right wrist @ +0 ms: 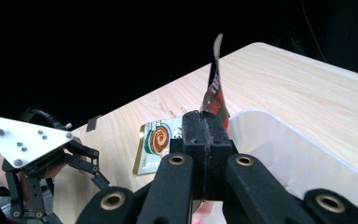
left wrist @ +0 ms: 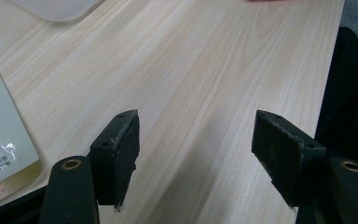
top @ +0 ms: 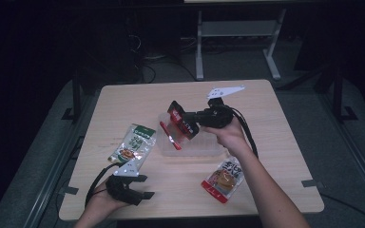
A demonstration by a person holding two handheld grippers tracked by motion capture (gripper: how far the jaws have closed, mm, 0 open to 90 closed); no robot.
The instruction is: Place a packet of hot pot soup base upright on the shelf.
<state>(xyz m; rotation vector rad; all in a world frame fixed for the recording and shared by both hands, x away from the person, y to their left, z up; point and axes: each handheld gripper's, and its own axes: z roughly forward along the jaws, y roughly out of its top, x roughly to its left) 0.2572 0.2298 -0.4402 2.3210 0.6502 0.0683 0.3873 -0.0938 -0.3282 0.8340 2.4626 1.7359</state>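
Red-and-black foil packet pinched over the clear plastic tray, mid-table.

Right gripper clamped tight on the packet's edge, packet lifted upright above the tray's rim, probably for dropping into a compartment. Left gripper resting at the near left corner of the light wooden table, jaws spread wide over bare wood, holding nothing, seemingly waiting its turn. Green-and-white pouch flat near the left edge; orange-and-red pouch flat toward the near edge, just in front of the tray. Printing on all three too small and blurred to read.
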